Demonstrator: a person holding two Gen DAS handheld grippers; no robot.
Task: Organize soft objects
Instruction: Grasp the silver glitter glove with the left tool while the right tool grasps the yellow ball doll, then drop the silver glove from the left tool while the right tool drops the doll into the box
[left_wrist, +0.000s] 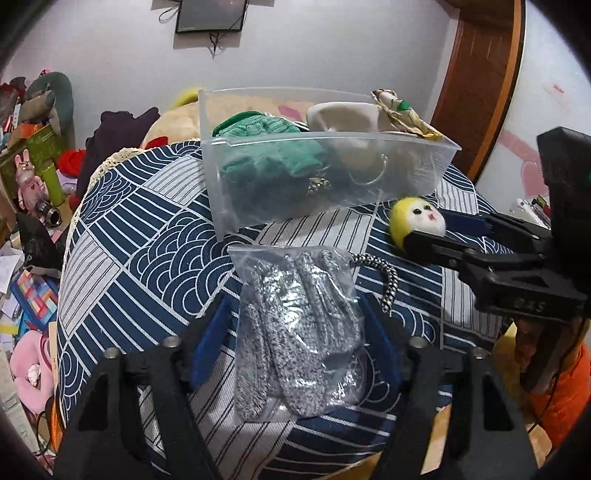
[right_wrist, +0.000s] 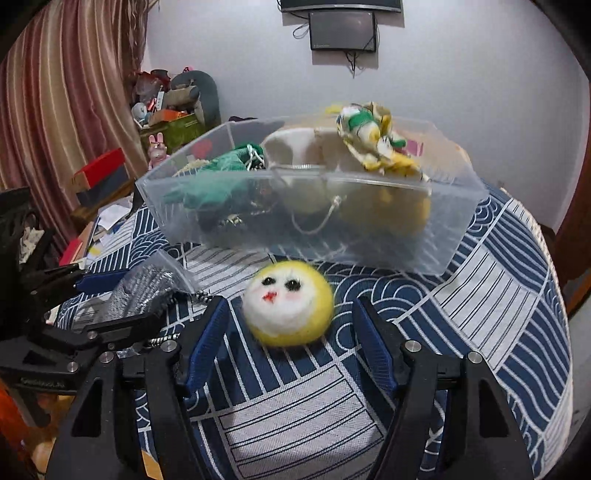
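Felt ball (right_wrist: 288, 302) sits on the patterned cloth (right_wrist: 498, 295) between the spread fingers of the right claw (right_wrist: 290, 325), untouched. The left claw (left_wrist: 295, 325) likewise straddles the bagged gloves (left_wrist: 299, 332), spread. Next, I judge: squeeze, lift, drop into the clear bin (right_wrist: 369, 251) ahead.

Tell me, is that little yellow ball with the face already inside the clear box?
No, the yellow ball lies on the patterned cloth in front of the clear box, between the right gripper's open fingers.

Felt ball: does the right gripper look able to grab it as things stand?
Probably yes. The felt ball lies on the cloth between the open fingers of the right gripper, nothing in front of it; the bin sits behind.
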